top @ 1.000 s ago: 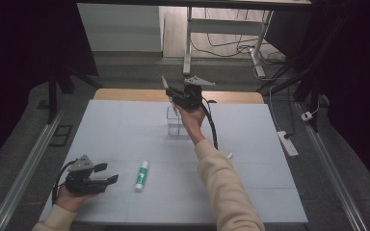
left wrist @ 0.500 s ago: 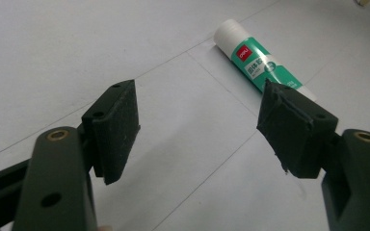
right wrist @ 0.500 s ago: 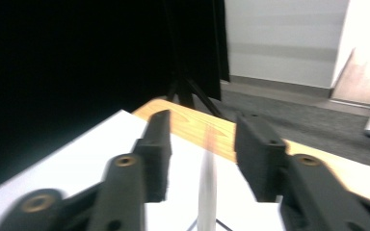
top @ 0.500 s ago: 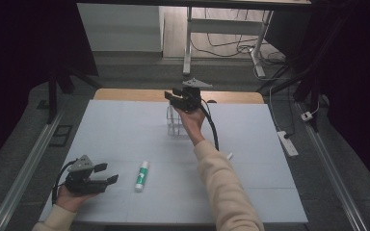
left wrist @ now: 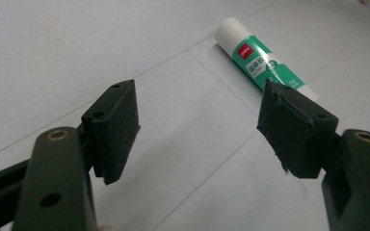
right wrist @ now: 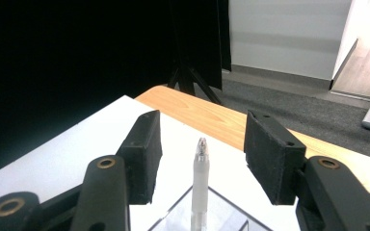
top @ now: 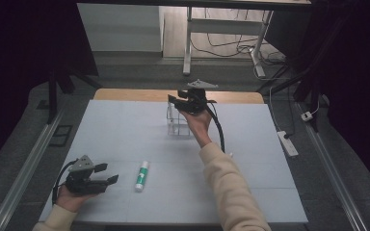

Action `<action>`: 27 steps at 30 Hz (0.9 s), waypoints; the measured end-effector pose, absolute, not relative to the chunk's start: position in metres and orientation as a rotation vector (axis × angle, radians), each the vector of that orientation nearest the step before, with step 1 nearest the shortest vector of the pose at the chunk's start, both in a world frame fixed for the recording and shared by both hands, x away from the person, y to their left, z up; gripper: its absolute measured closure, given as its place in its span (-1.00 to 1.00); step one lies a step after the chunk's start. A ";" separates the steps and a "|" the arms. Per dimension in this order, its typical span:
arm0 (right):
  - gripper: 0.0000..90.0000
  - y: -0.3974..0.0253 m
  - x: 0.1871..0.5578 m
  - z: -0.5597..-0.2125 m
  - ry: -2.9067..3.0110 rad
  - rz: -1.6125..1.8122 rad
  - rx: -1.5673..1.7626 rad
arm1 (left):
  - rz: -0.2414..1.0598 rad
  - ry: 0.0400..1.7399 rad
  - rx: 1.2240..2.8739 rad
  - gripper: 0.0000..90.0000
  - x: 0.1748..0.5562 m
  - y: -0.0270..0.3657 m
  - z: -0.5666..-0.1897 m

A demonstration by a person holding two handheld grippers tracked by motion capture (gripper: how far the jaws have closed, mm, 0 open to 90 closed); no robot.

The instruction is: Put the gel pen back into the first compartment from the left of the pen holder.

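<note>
High view: the right gripper (top: 176, 99) hangs over the far middle of the white table (top: 250, 144), just above a clear box (top: 177, 124) that stands near the wooden edge (top: 125, 94) at the table's far side. Its jaws point to the left of that view, and the person's right hand (top: 197, 120) grips it from below, with the cream sleeve (top: 229, 187) reaching back to the near edge and a black cable (top: 218, 132) looping down beside the wrist. Right gripper view looks along those jaws: they stand apart, released, and a pen (right wrist: 200, 187) rises upright between them out of the box (right wrist: 221, 209), touching neither pad (right wrist: 147, 159). The pen's tip is about level with the pads, and the rest of it stands inside the box below. At the near left of the table the left gripper (top: 107, 174) rests low in the left hand (top: 70, 198), jaws pointing right toward a glue stick (top: 142, 175) that lies flat on the table just beside them. Left gripper view shows that gripper (left wrist: 200, 127) spread wide and holding nothing, with the green and white glue stick (left wrist: 257, 57) lying at a slant beyond the right-hand pad (left wrist: 289, 127), its white cap end farthest away. Whether that pad touches the stick I cannot tell. Glue stick and box lie well apart.
</note>
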State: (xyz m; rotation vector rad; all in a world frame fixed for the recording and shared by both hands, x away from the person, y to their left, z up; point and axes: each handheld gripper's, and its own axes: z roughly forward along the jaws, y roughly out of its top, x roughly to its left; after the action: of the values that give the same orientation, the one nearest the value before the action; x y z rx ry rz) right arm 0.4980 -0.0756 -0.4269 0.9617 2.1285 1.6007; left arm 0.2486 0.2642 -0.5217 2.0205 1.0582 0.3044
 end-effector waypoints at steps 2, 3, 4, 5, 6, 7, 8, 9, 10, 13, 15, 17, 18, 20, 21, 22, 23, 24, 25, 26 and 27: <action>0.05 -0.078 0.497 -0.427 2.131 1.596 0.963 | 0.306 1.058 2.020 -0.32 0.248 0.264 -0.522; 0.05 -0.078 0.497 -0.427 2.131 1.596 0.963 | 0.306 1.058 2.019 -0.32 0.248 0.264 -0.521; 0.05 -0.080 0.495 -0.428 2.134 1.593 0.961 | 0.307 1.058 2.020 -0.32 0.248 0.264 -0.521; 0.05 -0.080 0.495 -0.428 2.134 1.593 0.961 | 0.307 1.058 2.019 -0.32 0.248 0.264 -0.521; 0.05 -0.081 0.494 -0.428 2.135 1.588 0.963 | 0.307 1.058 2.019 -0.32 0.248 0.264 -0.521; 0.05 -0.083 0.494 -0.428 2.137 1.584 0.962 | 0.306 1.058 2.019 -0.32 0.248 0.264 -0.521; 0.05 -0.086 0.493 -0.428 2.141 1.582 0.965 | 0.306 1.059 2.019 -0.32 0.248 0.264 -0.521; 0.05 -0.086 0.493 -0.428 2.141 1.582 0.965 | 0.306 1.059 2.019 -0.32 0.248 0.264 -0.521; 0.05 -0.088 0.492 -0.429 2.145 1.578 0.964 | 0.306 1.059 2.019 -0.32 0.248 0.264 -0.521; 0.05 -0.093 0.489 -0.430 2.149 1.571 0.964 | 0.307 1.060 2.020 -0.32 0.249 0.264 -0.522; 0.05 -0.096 0.487 -0.431 2.151 1.575 0.970 | 0.307 1.060 2.022 -0.32 0.249 0.264 -0.522; 0.05 -0.099 0.486 -0.432 2.162 1.579 0.979 | 0.308 1.060 2.024 -0.32 0.248 0.264 -0.522; 0.05 -0.100 0.485 -0.433 2.168 1.574 0.980 | 0.308 1.060 2.023 -0.32 0.248 0.264 -0.522; 0.05 -0.103 0.483 -0.433 2.168 1.570 0.974 | 0.309 1.061 2.022 -0.32 0.248 0.264 -0.521; 0.05 -0.104 0.482 -0.433 2.170 1.570 0.974 | 0.309 1.061 2.022 -0.32 0.248 0.264 -0.521; 0.05 -0.105 0.480 -0.433 2.170 1.572 0.975 | 0.309 1.061 2.022 -0.32 0.248 0.264 -0.522; 0.05 -0.107 0.479 -0.432 2.172 1.566 0.968 | 0.309 1.062 2.023 -0.32 0.248 0.264 -0.522; 0.05 -0.108 0.477 -0.432 2.174 1.568 0.968 | 0.310 1.062 2.023 -0.32 0.248 0.264 -0.522; 0.05 -0.109 0.476 -0.432 2.178 1.564 0.961 | 0.310 1.062 2.023 -0.32 0.248 0.264 -0.522; 0.05 -0.111 0.474 -0.431 2.182 1.566 0.961 | 0.310 1.062 2.023 -0.32 0.248 0.264 -0.522; 0.05 -0.113 0.473 -0.431 2.184 1.570 0.962 | 0.311 1.063 2.023 -0.32 0.248 0.264 -0.522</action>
State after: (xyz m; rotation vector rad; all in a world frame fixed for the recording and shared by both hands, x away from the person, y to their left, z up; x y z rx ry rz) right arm 0.4726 -0.1125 -0.4314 0.9619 2.1838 1.5698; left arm 0.2482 0.2637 -0.5215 2.0226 1.0635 0.3106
